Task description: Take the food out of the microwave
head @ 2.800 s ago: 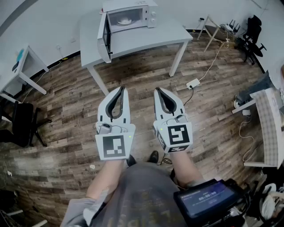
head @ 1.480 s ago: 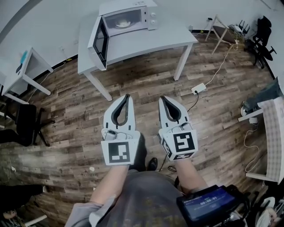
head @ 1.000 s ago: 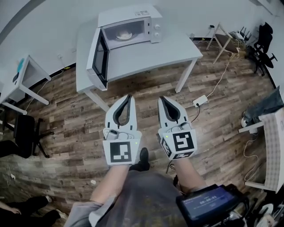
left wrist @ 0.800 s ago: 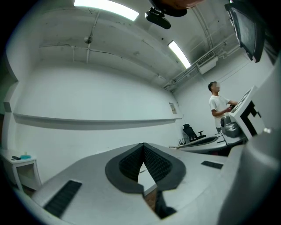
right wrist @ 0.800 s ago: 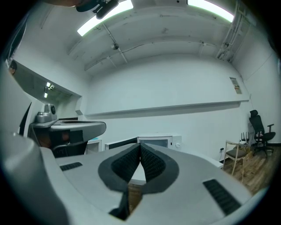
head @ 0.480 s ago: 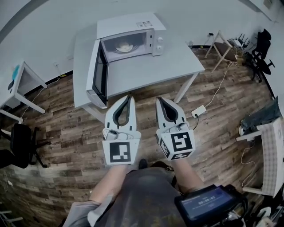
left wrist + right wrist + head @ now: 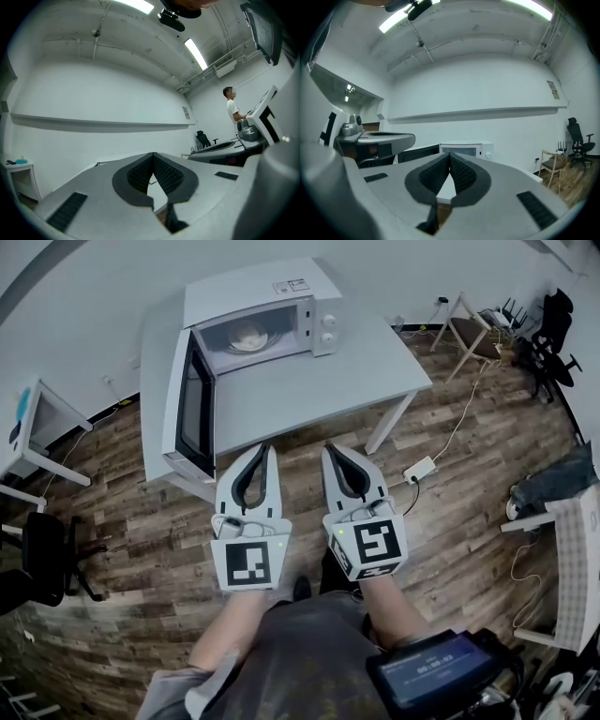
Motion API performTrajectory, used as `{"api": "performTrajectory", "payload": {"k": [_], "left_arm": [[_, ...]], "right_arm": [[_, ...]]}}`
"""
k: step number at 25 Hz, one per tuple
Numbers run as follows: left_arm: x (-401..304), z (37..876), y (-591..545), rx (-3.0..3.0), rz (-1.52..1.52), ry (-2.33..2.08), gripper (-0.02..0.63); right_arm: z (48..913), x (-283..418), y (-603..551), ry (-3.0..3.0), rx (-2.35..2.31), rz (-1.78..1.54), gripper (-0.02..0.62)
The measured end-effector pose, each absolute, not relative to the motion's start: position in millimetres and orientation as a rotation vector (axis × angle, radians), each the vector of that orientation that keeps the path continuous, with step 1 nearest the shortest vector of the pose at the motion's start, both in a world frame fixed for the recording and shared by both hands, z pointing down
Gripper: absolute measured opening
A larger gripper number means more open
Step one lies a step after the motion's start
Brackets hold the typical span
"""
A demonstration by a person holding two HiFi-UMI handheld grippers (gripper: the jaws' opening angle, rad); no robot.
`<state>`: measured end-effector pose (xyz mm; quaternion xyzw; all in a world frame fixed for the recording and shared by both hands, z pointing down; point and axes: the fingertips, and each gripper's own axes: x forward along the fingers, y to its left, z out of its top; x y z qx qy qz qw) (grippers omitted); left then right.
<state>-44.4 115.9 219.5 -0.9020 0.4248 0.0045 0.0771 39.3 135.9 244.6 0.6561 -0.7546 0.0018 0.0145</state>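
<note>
A white microwave [image 7: 281, 310] stands at the back of a grey table [image 7: 309, 390], its door [image 7: 190, 409] swung wide open to the left. Inside it sits a pale plate of food [image 7: 247, 336]. My left gripper [image 7: 266, 450] and right gripper [image 7: 330, 448] are held side by side at the table's near edge, both shut with nothing between the jaws. In the right gripper view the microwave [image 7: 465, 149] shows just beyond the shut right gripper [image 7: 449, 155]. The left gripper [image 7: 153, 155] view shows mostly bare wall past its shut tips.
The open door juts out over the table's left front corner. A small white desk [image 7: 37, 427] stands at the left, a black chair [image 7: 42, 549] below it. A power strip [image 7: 418, 469] and cable lie on the wood floor at the right; chairs [image 7: 539, 334] stand beyond.
The person has walked up to the table; the microwave and table have come nearer in the head view, and both gripper tips now reach the table's near edge. Jaws stayed shut.
</note>
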Motion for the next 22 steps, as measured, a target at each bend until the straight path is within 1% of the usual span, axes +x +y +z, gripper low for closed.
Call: {"api": "performTrajectory", "payload": {"k": [11,22], "left_arm": [[1.0,234.2,28.0,-2.660,-0.052,1.403,0.008],[28.8,211.5,-57.9,-2.500,-0.095,1.585,0.008]], "right_arm": [[261.1,87.3,39.7,-2.427,1.921,0.058,0.006],[248.2,113.1,-66.5,-2.595,1.717,0.053,0.006]]}}
